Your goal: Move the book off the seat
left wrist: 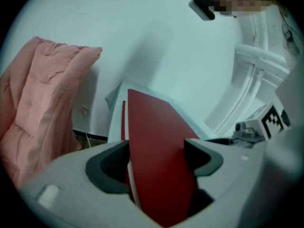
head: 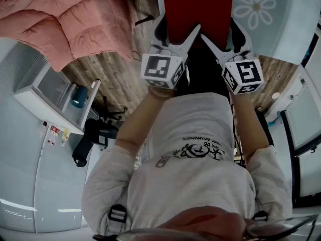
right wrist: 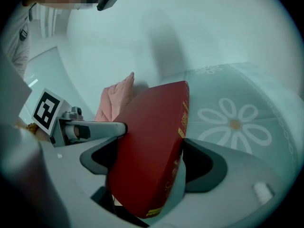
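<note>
A red hardcover book (head: 199, 9) with gold print on its spine (right wrist: 182, 122) is held up between both grippers, in front of the person's chest. My left gripper (head: 179, 31) is shut on its left part, and the dark pads (left wrist: 110, 167) press the cover from both sides. My right gripper (head: 220, 36) is shut on the spine side, where the book (right wrist: 147, 151) fills the gap between the pads (right wrist: 205, 167). In the left gripper view the book (left wrist: 159, 151) stands on edge with its white page block showing.
A pink quilt (head: 60, 19) lies at the upper left over the wood floor (head: 115, 77). A pale surface with a flower pattern (head: 256, 6) lies to the book's right. A white shelf unit (head: 55, 97) and a black object (head: 93, 137) stand at the left.
</note>
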`<action>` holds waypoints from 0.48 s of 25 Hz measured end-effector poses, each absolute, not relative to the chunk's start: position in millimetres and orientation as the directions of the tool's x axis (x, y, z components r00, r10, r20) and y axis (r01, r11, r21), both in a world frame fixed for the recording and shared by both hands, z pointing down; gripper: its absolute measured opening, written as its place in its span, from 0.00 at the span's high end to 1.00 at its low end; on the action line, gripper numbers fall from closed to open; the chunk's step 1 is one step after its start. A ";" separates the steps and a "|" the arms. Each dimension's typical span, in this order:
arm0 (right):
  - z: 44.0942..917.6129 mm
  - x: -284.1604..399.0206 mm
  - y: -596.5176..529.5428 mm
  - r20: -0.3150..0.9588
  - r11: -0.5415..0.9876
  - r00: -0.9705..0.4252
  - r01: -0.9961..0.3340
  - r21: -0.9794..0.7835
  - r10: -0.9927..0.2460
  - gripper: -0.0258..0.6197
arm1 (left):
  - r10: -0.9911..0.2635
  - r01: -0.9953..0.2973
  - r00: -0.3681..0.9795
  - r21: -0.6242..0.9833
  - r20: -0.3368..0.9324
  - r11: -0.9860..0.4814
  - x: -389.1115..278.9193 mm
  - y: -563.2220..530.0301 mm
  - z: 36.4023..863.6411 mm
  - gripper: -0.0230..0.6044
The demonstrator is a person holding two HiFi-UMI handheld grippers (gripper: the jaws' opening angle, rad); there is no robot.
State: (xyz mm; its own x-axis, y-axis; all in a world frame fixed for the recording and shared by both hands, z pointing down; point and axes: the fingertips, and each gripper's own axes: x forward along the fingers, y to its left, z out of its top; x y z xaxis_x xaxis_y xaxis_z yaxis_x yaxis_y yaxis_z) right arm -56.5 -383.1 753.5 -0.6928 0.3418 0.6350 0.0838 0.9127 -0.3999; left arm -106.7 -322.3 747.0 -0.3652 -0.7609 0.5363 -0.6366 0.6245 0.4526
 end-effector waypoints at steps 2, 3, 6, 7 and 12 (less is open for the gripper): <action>753.3 -55.5 -383.4 0.635 0.913 -0.693 0.085 -0.399 0.342 0.28 | -0.762 -0.639 -0.363 0.452 0.536 0.623 -105.6 -322.6 747.1 0.40; 753.1 -55.0 -383.5 0.635 0.913 -0.693 0.085 -0.398 0.341 0.28 | -0.763 -0.640 -0.362 0.452 0.536 0.621 -105.0 -322.6 746.9 0.40; 753.1 -55.1 -383.4 0.636 0.914 -0.693 0.084 -0.397 0.339 0.28 | -0.764 -0.640 -0.358 0.454 0.537 0.620 -105.0 -322.2 747.2 0.40; 753.4 -54.7 -383.4 0.636 0.914 -0.692 0.084 -0.397 0.341 0.28 | -0.764 -0.641 -0.356 0.454 0.538 0.619 -104.8 -322.0 747.6 0.39; 753.6 -55.5 -383.6 0.641 0.915 -0.685 0.098 -0.391 0.347 0.28 | -0.761 -0.668 -0.342 0.427 0.551 0.609 -106.6 -321.8 747.1 0.38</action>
